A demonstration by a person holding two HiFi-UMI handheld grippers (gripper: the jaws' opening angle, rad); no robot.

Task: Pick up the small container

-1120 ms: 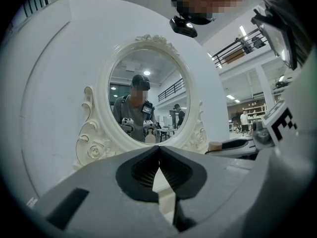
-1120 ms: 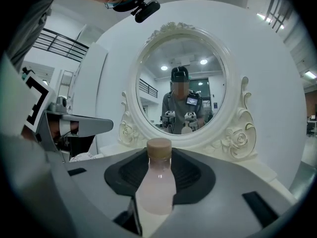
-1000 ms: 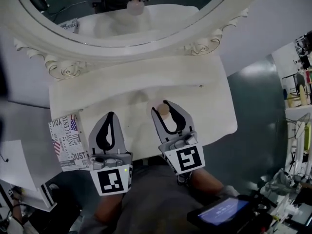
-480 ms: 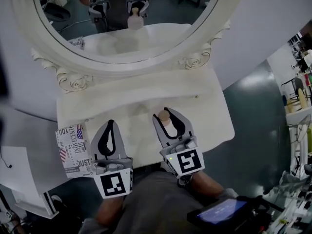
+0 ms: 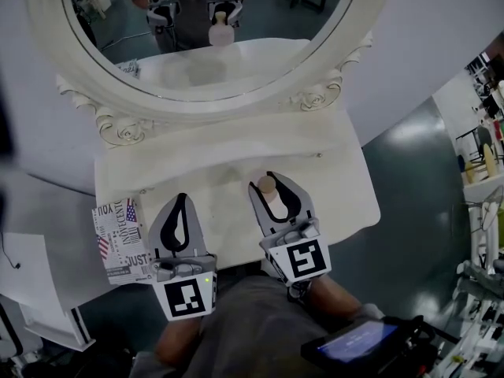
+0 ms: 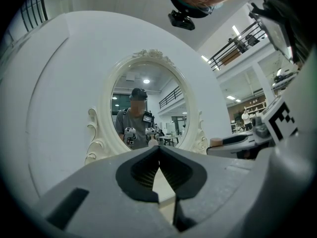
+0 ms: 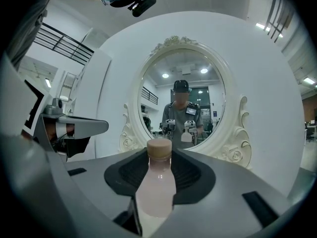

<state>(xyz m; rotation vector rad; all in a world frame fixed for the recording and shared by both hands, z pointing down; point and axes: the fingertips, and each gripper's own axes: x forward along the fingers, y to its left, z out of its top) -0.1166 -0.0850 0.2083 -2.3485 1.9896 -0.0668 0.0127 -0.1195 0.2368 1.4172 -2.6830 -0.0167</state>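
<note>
The small container point(image 5: 268, 186) is a little pale pink bottle with a tan cap. My right gripper point(image 5: 270, 183) is shut on it and holds it upright over the white dressing table point(image 5: 335, 191). In the right gripper view the bottle point(image 7: 156, 185) stands between the dark pads, its cap up at the fingertips. My left gripper point(image 5: 180, 201) hovers to its left over the table's front edge, shut and empty. In the left gripper view its tips point(image 6: 159, 149) meet with nothing between them.
A large oval mirror point(image 5: 118, 124) with a carved white frame stands at the back of the table and reflects both grippers and the bottle. A box with newspaper and flag print point(image 5: 120, 241) sits at the table's left edge. A lit screen point(image 5: 358, 345) lies at lower right.
Both grippers have risen slightly above the tabletop, the right one still carrying the bottle. The head view has tilted, so the mirror now shows the grippers' reflection.
</note>
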